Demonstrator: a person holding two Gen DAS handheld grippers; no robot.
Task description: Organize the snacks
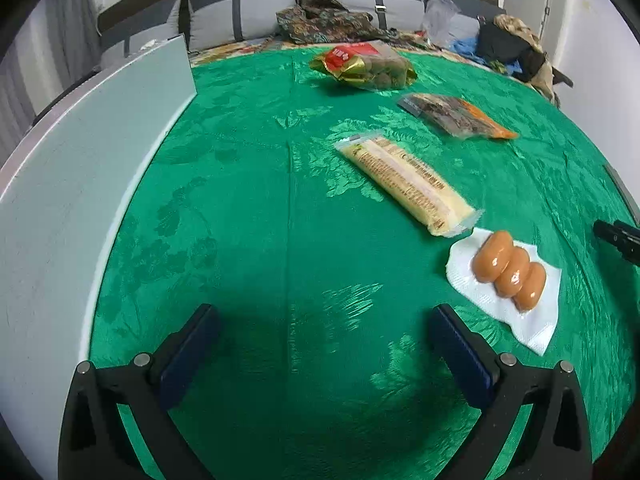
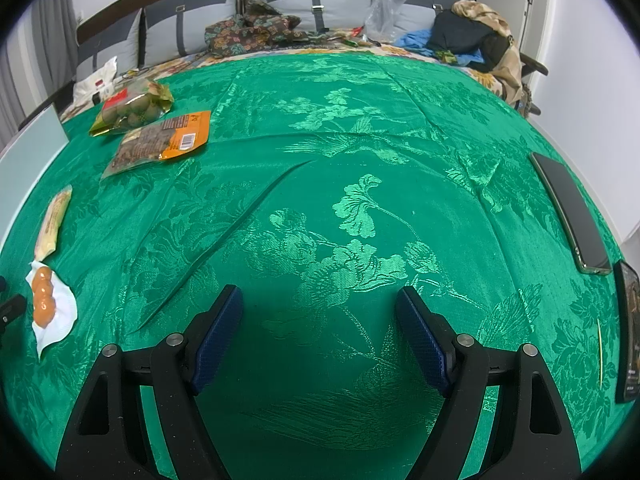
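Snacks lie spread on the green cloth (image 1: 260, 208) of the bed. Left tongs (image 1: 320, 344) and right tongs (image 2: 320, 320) both stand wide and hold nothing. The slippery sausage pack (image 1: 508, 270) could slide off its white napkin (image 1: 532, 328) if grabbed crookedly. The long yellow packet (image 1: 408, 184) points slantwise, away toward the pillows (image 1: 224, 16).

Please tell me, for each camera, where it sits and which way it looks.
Left wrist: on the left gripper, looking down over the green cloth at four snacks; open fingers show.
Right wrist: on the right gripper, looking at bare cloth and phone; open fingers show.
Shared: the sausage pack, sofa.
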